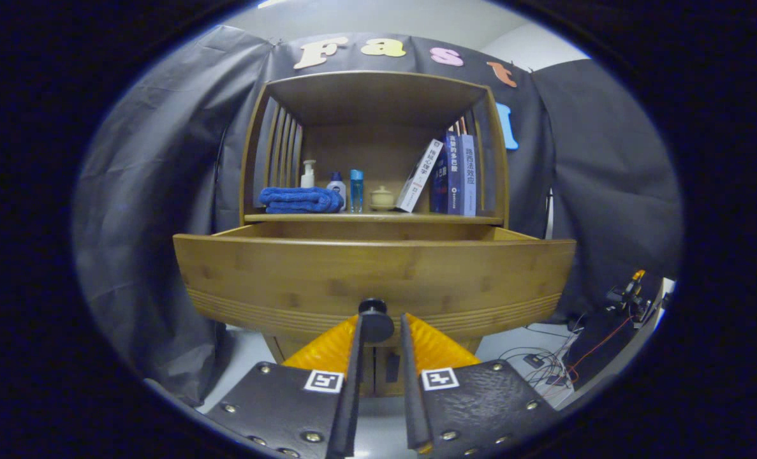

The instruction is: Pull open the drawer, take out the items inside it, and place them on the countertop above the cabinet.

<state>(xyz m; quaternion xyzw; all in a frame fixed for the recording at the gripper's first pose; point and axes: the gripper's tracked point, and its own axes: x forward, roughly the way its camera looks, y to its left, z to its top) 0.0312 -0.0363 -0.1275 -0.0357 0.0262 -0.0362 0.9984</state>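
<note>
Black cloth is hung round a wooden cabinet (378, 146) in the booth. Nearest, the gripper (378, 328) is seen with its 2 fingers narrowed on the drawer's dark knob (374, 319), which is clamped between the tips. Beyond them the drawer (372, 274) is pulled out; its contents cannot be seen. Farther back, on the countertop (372, 218), a blue towel (300, 199), 3 bottles (335, 187), a small jar (382, 197) and books (448, 172) are set.

Pulled-out drawer (374, 271) seemingly open above, under shelf (373, 218).
</note>
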